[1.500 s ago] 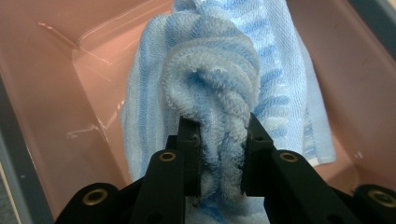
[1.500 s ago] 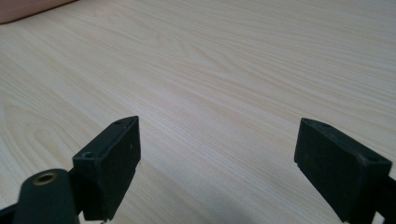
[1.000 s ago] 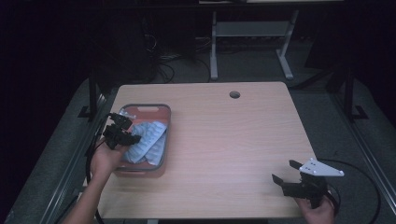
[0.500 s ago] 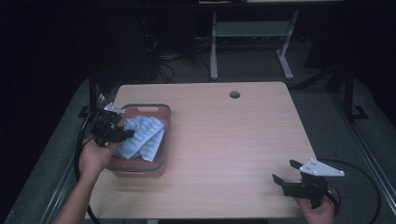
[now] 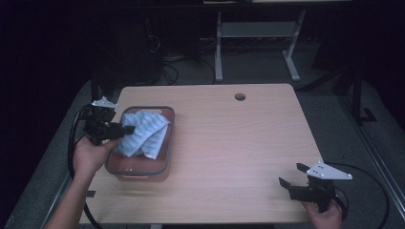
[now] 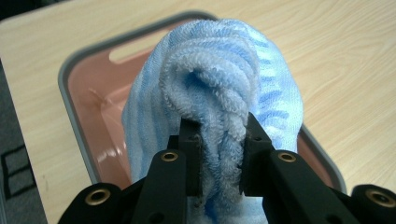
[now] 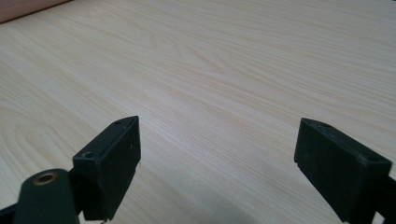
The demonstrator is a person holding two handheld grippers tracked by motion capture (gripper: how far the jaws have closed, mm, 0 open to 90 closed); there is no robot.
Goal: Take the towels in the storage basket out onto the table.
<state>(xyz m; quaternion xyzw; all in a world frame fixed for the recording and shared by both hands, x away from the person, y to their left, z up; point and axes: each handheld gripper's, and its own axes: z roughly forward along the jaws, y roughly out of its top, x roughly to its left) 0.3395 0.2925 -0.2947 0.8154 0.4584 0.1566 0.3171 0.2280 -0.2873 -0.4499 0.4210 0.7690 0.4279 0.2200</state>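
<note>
left gripper point(image 6: 219, 154) jaws clamped on a bunched fold of the blue striped terry towel point(image 6: 215, 98), lifted partly out of the pink plastic bin point(image 6: 88, 116) with grey rim at the table's left edge. left gripper view shows looped pile; high view shows the towel point(image 5: 143, 136) draping into the bin point(image 5: 138, 169). right gripper point(image 7: 217, 168) jaws wide apart, holding nothing, over the pale woodgrain table point(image 7: 224, 70).

Pale wood-grain worktop point(image 5: 229, 143), rectangular, with rounded corners. Small round hole point(image 5: 239, 97) near the far edge, right of centre. Beyond the far edge, on dark grey floor point(image 5: 329, 102), a light metal frame with two legs point(image 5: 258, 43) and a tangle of black cables point(image 5: 174, 59). Dark upright post point(image 5: 357, 90) off to the right. Surroundings dim, further detail lost in shadow.
</note>
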